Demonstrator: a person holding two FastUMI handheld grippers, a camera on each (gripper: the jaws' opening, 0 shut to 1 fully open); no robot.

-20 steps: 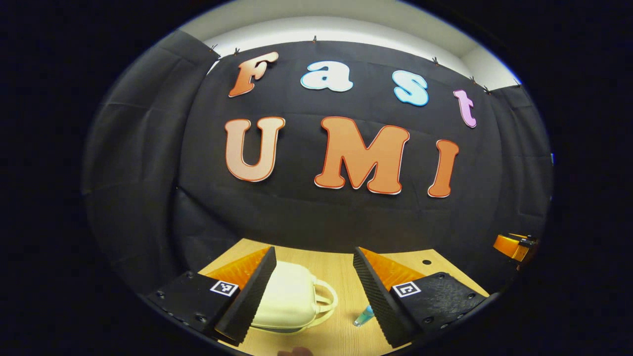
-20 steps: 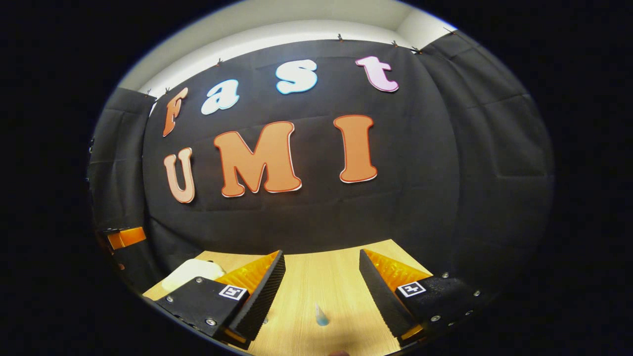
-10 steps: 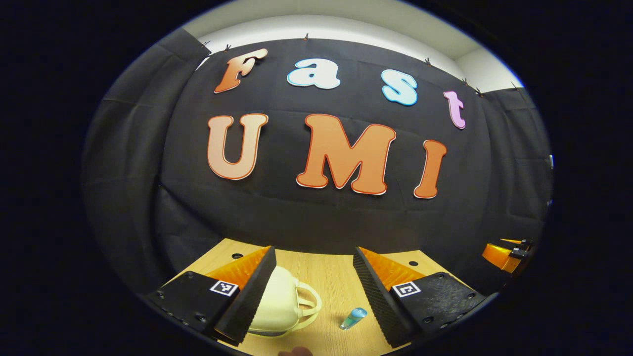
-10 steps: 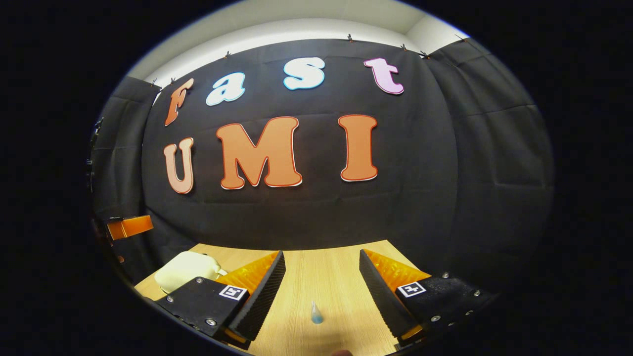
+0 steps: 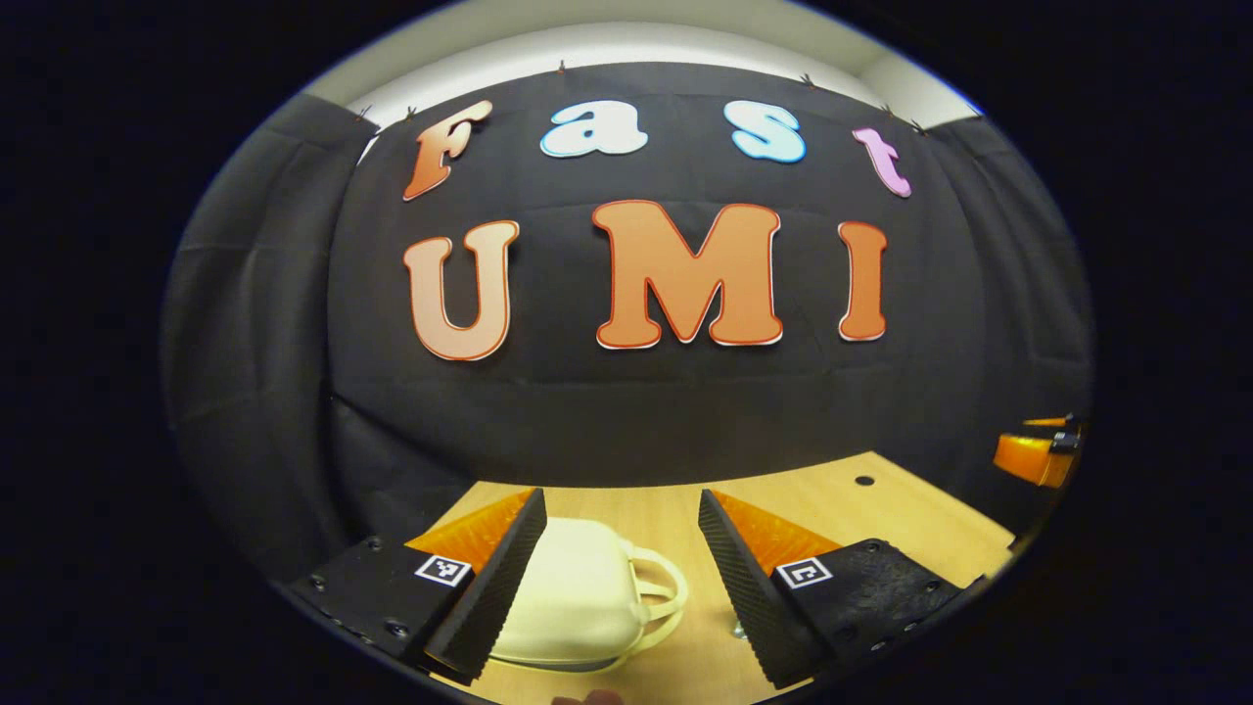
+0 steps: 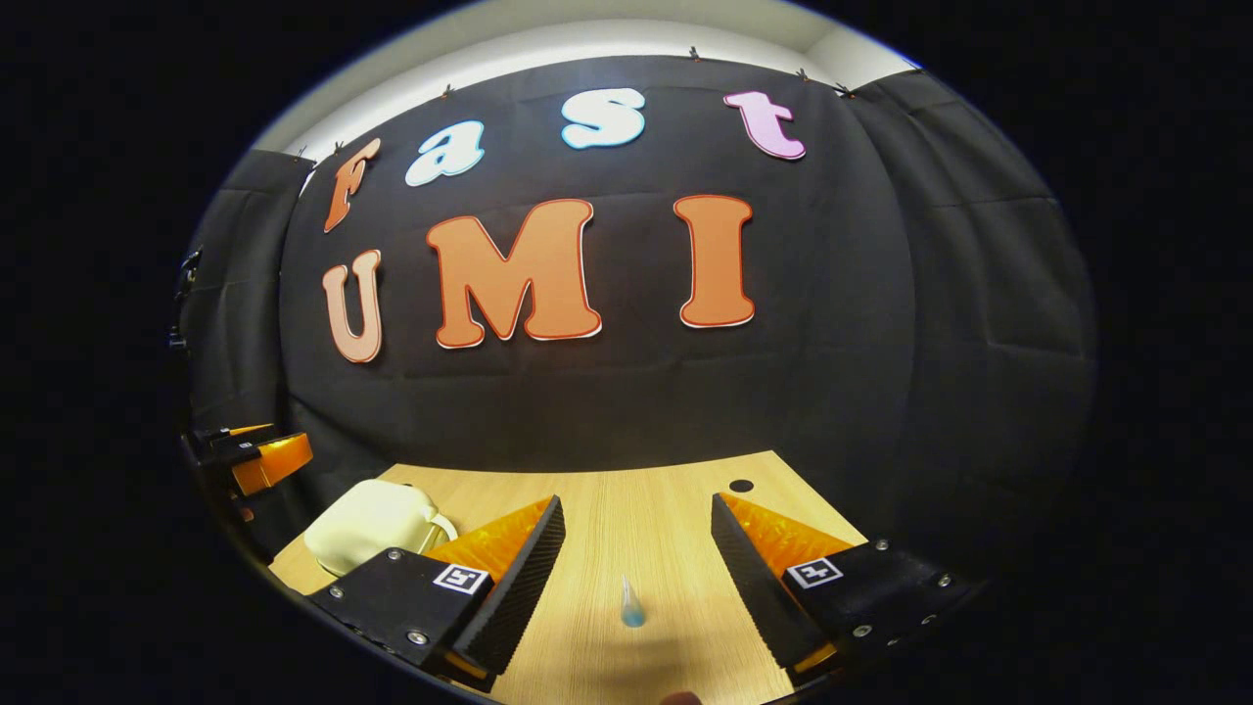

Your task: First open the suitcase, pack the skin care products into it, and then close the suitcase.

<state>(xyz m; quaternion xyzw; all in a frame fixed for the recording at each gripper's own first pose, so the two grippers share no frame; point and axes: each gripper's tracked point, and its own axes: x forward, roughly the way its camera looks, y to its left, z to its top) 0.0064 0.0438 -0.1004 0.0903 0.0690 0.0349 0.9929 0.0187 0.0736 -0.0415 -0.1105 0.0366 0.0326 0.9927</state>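
A small cream suitcase (image 5: pixel 578 597) with a looped handle lies closed on the wooden table (image 5: pixel 881 519), partly behind the left finger of my left gripper (image 5: pixel 617 529), which is open and holds nothing above it. In the right gripper view the same suitcase (image 6: pixel 377 514) sits at the far left. A small blue skin care bottle (image 6: pixel 632 605) lies on the table (image 6: pixel 646 509) between the fingers of my open right gripper (image 6: pixel 636 534), ahead of and below them. The left gripper (image 6: pixel 259 455) shows at the left edge there.
The table's back edge meets the black cloth wall. A round hole (image 5: pixel 863 481) marks the tabletop near its far right; the same hole (image 6: pixel 741 486) appears in the right gripper view. The right gripper (image 5: pixel 1033 455) shows at the right edge of the left gripper view.
The left gripper view has swung right so the suitcase sits more central and the bottle has slipped behind its right finger. The right gripper view tilted down slightly, showing more table.
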